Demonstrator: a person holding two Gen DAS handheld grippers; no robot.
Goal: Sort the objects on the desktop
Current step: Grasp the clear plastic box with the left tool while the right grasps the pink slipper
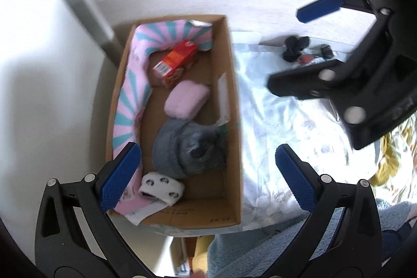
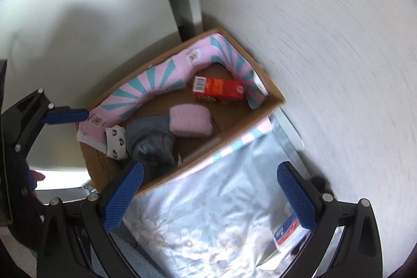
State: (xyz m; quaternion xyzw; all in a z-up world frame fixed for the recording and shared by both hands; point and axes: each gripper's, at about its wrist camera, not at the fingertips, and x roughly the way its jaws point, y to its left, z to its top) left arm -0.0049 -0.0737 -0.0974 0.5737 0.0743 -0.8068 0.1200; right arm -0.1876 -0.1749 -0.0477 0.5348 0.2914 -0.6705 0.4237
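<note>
Both my claws (image 1: 208, 175) (image 2: 208, 196) spread, empty; one box (image 1: 233, 85) holds five things: carton (image 1: 176, 63), pink pad (image 1: 186, 100), grey bundle (image 1: 187, 149), sock (image 1: 161, 188), striped pouch (image 1: 135, 85).

My left gripper (image 1: 208, 173) hangs spread wide over the cardboard box (image 1: 232, 100), nothing between its fingers. Inside, the pink-and-teal pouch (image 1: 135, 85) lines 2 walls; the red carton (image 1: 176, 63), pink pad (image 1: 186, 99), grey bundle (image 1: 186, 147) and white sock (image 1: 161, 188) fill the middle. Bare floor shows along the right wall. My right gripper (image 2: 208, 197), also spread, is over the floral cloth (image 2: 208, 212), where I see open room; black parts (image 1: 295, 47) sit at its far edge by the wall.
</note>
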